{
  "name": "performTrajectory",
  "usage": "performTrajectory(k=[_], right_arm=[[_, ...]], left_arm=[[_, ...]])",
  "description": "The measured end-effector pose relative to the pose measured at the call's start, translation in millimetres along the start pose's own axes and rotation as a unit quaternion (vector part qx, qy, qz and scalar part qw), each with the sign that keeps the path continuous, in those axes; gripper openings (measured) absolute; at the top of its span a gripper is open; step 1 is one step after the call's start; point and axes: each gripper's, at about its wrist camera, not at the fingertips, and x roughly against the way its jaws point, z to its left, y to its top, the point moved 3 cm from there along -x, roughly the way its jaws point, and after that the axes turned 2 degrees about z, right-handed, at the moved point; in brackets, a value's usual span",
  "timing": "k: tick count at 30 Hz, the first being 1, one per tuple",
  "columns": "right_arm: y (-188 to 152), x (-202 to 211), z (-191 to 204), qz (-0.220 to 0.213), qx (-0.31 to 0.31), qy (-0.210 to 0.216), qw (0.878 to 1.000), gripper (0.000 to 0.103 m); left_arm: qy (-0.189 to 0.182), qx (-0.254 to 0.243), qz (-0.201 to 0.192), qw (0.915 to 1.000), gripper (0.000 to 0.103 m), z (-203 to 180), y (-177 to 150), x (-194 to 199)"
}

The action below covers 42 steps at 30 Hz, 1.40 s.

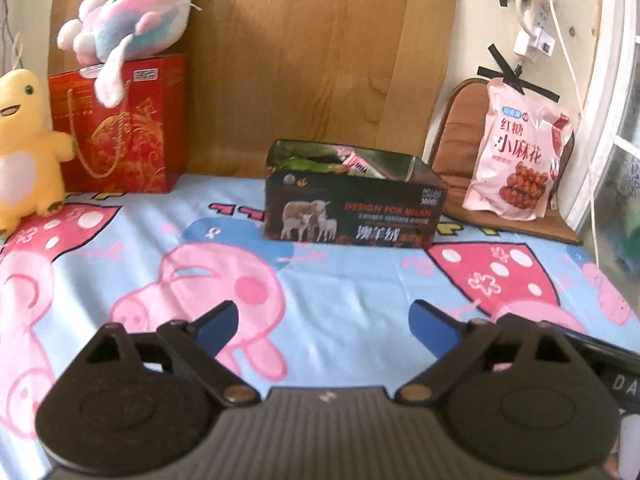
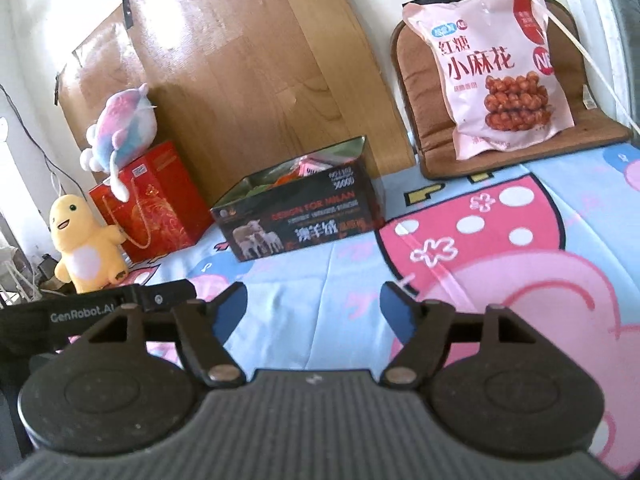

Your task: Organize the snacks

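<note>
A home, most likely a bedroom: a cartoon-pig sheet [image 1: 340, 280] covers the flat surface, with a yellow plush toy [image 1: 24, 148] beside a red gift bag [image 1: 120, 128] topped by a pink-and-blue plush [image 1: 132, 12], a brown seat cushion [image 2: 500, 128] against the wall, and a taped-up power strip [image 1: 540, 20] above

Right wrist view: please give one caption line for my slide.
Open right gripper above the cartoon sheet, facing a dark box of snacks and a pink snack bag on a brown cushion.
</note>
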Motion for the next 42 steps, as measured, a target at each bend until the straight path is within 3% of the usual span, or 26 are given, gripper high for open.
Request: performTrajectory(k=[6,20,27,33,38,42], right_arm=[[-16.9,5.6,5.9,0.02,-0.006,0.001,1.0,0.076],[-31.6,7.3,24.1,0.036,0.002,0.005,0.999,0.078],[-32.6,3.5,25.6,0.036,0.0,-0.005,0.999,0.084],[-30.9,2.3,25.2,0.022,0.013,-0.026,0.999,0.089],[-15.4,5.5,14.8,-0.031,0.034,-0.07,0.996,0.094],[-5.3,9.5,-10.9,-0.052,0.012,-0.103,0.993,0.098]], left_arm=[[0.023,0.006,-0.002,0.9997,0.103,9.4,-12.4,10.2],[0.064,0.005,-0.022,0.9977,0.103,25.1,-13.7,22.5],[0.079,0.006,-0.014,0.9968,0.103,27.6,-12.7,16.7],[0.094,-0.004,-0.019,0.9954,0.103,23.7,-1.0,4.6],[0.098,-0.043,-0.033,0.9937,0.103,-1.0,20.8,-18.2],[0.102,-0.056,-0.026,0.9928,0.103,-19.3,29.8,-42.7]])
